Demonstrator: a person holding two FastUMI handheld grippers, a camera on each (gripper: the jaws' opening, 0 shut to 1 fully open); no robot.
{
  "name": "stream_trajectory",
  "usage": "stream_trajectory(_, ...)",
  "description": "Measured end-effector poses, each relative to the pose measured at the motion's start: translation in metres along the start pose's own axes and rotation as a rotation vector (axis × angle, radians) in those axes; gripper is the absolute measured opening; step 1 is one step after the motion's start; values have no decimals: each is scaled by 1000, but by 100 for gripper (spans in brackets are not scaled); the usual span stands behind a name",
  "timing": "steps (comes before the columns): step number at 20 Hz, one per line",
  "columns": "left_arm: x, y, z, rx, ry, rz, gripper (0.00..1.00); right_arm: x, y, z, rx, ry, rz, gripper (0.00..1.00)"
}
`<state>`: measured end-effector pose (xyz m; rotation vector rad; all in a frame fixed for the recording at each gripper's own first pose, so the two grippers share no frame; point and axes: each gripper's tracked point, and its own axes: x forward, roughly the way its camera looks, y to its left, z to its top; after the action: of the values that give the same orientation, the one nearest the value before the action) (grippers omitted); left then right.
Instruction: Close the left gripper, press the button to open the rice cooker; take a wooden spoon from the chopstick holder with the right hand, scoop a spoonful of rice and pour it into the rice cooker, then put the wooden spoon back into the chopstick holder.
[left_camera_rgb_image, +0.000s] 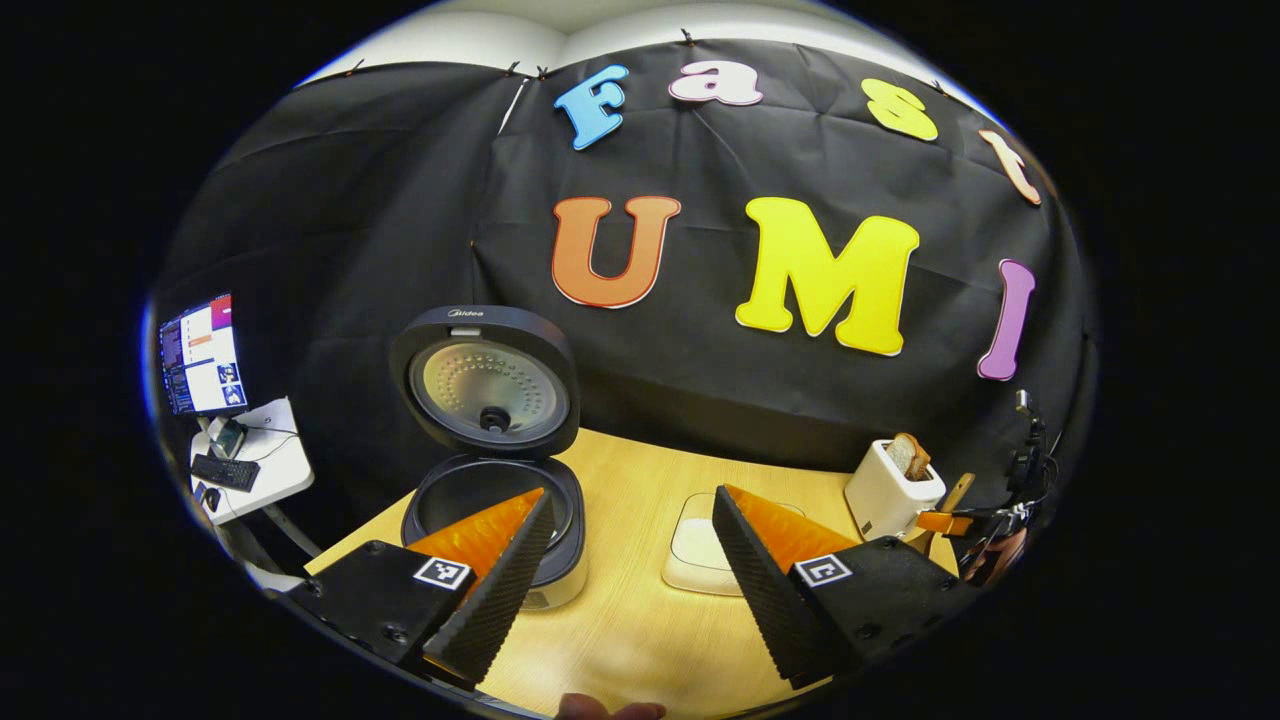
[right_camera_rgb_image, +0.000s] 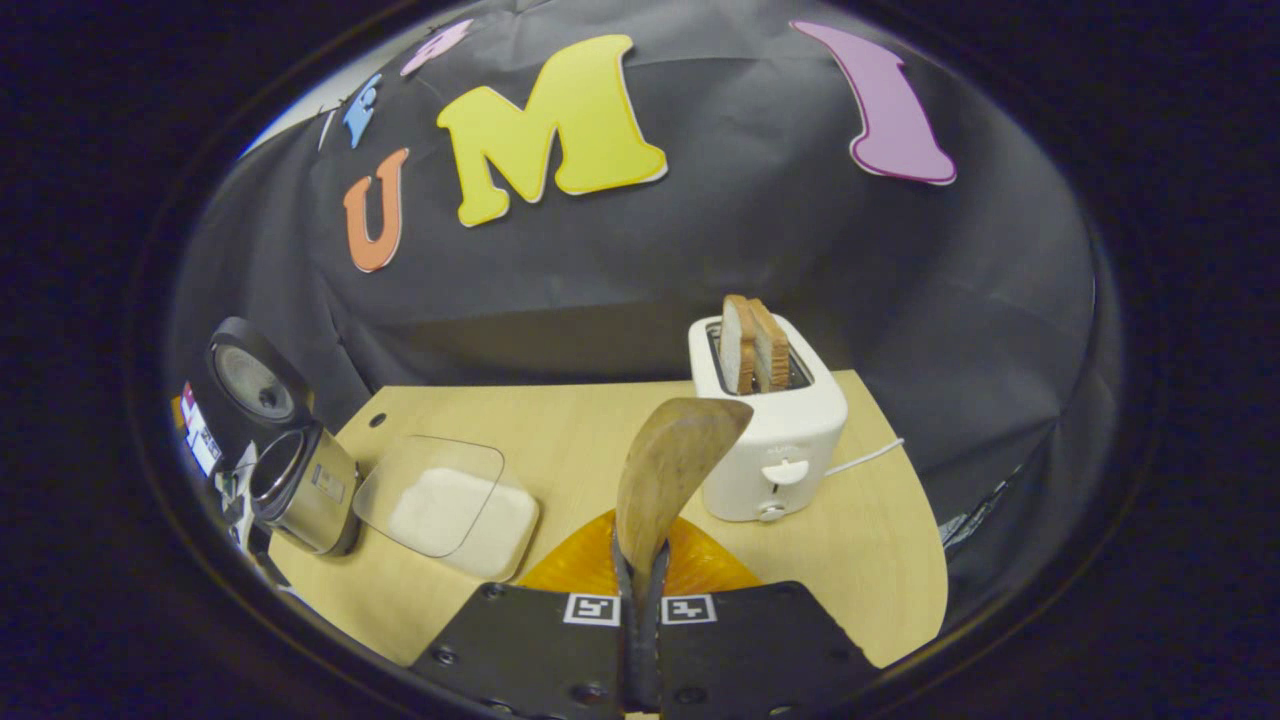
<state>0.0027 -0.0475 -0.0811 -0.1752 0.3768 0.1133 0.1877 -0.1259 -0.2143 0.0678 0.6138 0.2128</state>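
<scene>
Spoon (right_camera_rgb_image: 668, 470) clamped in right gripper (right_camera_rgb_image: 640, 585) — left gripper (left_camera_rgb_image: 625, 555) wide.

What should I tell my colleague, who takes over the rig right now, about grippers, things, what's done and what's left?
Left gripper: open, holds nothing, near the rice cooker.
Right gripper: shut on the wooden spoon, bowl up and bare, above the table before the toaster.
Rice cooker: lid up, so the button step is done.
Rice container: between cooker and toaster, clear lid resting over it.
Left: scoop rice, pour it into the cooker, return the spoon to the chopstick holder.
</scene>
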Motion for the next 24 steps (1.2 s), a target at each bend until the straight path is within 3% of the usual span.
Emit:
stream_trajectory(5, 2, 28, -2, -31, -4, 7, 100, -15, 52, 40, -61, -78, 23, 0)
stream_trajectory(11, 0, 71, 1, -7, -12, 27, 100, 13, 140, 66, -93, -119, 93, 0)
stream_trajectory(17, -5, 120, 5, -12, -12, 79, 100, 71, 196, 51, -106, -78, 115, 0)
stream_trajectory(24, -6, 171, 0, -17, 19, 143, 100, 125, 208, 11, -145, -44, 35, 0)
